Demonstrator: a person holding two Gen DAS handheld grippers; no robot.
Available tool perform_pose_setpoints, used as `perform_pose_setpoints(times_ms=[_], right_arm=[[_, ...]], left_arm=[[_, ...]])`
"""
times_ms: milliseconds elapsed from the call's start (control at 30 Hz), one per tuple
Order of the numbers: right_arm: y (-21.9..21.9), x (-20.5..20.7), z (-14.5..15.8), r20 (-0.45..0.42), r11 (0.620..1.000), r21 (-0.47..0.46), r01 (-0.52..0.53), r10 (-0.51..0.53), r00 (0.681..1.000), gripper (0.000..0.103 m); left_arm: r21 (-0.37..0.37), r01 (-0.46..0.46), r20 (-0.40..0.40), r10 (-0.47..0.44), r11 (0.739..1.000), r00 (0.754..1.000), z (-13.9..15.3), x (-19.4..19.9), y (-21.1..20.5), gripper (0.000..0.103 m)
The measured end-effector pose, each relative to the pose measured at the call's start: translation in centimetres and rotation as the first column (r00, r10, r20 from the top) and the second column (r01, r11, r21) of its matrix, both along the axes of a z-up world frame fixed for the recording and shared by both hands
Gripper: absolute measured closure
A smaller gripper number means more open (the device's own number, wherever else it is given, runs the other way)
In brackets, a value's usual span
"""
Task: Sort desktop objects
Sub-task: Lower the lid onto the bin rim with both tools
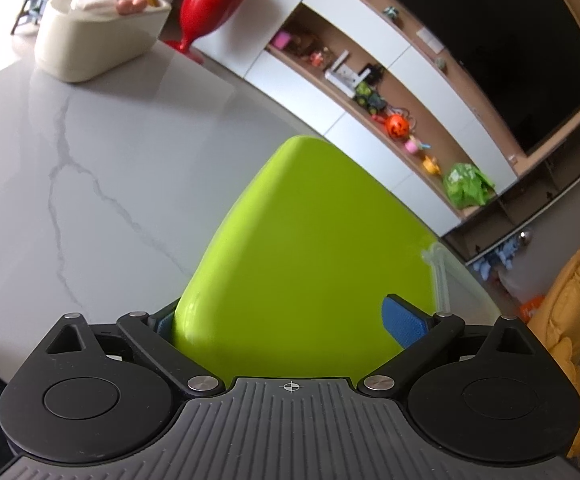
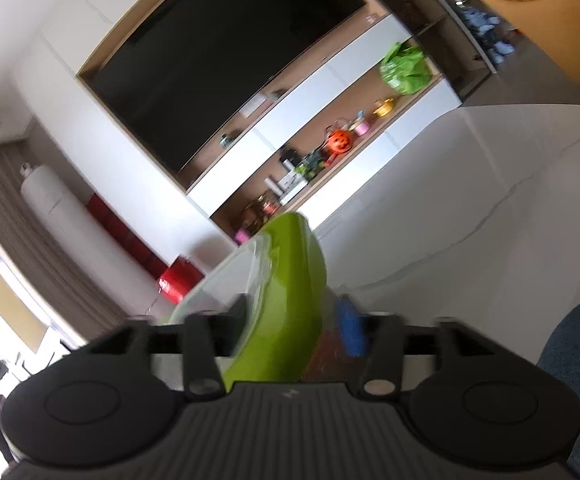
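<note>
Left wrist view has a lime-green lid [image 1: 302,264] filling the centre of the frame between the blue pads of the left hand-held gripper [image 1: 290,326]; the left pad touches it, the right pad [image 1: 404,322] lies over its face, so whether it is clenched I cannot tell. Upper left, a cream box [image 1: 94,36] stands on the marble surface [image 1: 90,168]. Right wrist view, blurred, shows the lid [image 2: 286,300] edge-on against a clear rim [image 2: 226,276], between the fingers of the right hand-held gripper [image 2: 294,320]; its grip is unclear.

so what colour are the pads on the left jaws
Blue pads, clearest in the left wrist view, flanking the lime green container.
</note>
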State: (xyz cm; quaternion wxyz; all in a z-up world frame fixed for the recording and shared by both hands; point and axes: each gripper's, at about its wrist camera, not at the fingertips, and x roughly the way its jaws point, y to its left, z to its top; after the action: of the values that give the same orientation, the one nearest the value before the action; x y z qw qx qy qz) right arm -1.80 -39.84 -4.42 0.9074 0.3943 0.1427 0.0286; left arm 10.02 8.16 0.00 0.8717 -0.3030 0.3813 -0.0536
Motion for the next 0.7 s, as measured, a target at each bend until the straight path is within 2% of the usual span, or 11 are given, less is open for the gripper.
perform_pose_setpoints(times_ms=[33, 100, 233, 367, 433, 500, 600, 700], right_arm=[[-0.2, 0.1, 0.1, 0.004, 1.0, 0.016, 0.007, -0.007, 1.0, 0.024], [-0.8, 0.6, 0.1, 0.002, 0.999, 0.041, -0.001, 0.001, 1.0, 0.025], [-1.3, 2.3, -0.1, -0.016, 0.998, 0.038, -0.041, 0.042, 0.999, 0.026], [-1.1, 3.5, -1.0, -0.036, 0.995, 0.045, -0.092, 0.094, 0.995, 0.032], [-1.0, 3.5, -1.7, -0.029, 0.993, 0.06, -0.104, 0.106, 0.994, 0.039], [-0.9, 3.1, -1.9, -0.004, 0.99, 0.068, -0.121, 0.121, 0.993, 0.054], [-0.7, 2.9, -1.4, -0.006, 0.991, 0.037, -0.127, 0.127, 0.992, 0.055], [-0.7, 3.0, -1.3, -0.014, 0.991, 0.046, -0.123, 0.124, 0.992, 0.055]], left_arm=[[0.006, 0.004, -0.005, -0.004, 1.0, 1.0, 0.1, 0.1, 0.0, 0.004], [0.024, 0.007, -0.014, -0.007, 1.0, 1.0, 0.2, 0.2, -0.3, 0.004], [0.019, -0.013, -0.021, 0.013, 1.0, 1.0, 0.2, -0.2, -0.4, 0.004], [0.01, -0.047, -0.009, 0.047, 0.999, 0.999, 0.0, -0.8, -0.6, 0.004], [0.031, -0.06, 0.008, 0.06, 0.998, 0.998, 0.0, -0.9, -0.9, 0.004], [0.059, -0.06, 0.018, 0.059, 0.996, 0.998, 0.2, -0.8, -1.2, 0.005], [0.054, -0.069, 0.03, 0.068, 0.996, 0.997, 0.8, -0.3, -0.9, 0.006], [0.043, -0.059, 0.032, 0.058, 0.997, 0.998, 1.4, 0.9, -0.7, 0.006]])
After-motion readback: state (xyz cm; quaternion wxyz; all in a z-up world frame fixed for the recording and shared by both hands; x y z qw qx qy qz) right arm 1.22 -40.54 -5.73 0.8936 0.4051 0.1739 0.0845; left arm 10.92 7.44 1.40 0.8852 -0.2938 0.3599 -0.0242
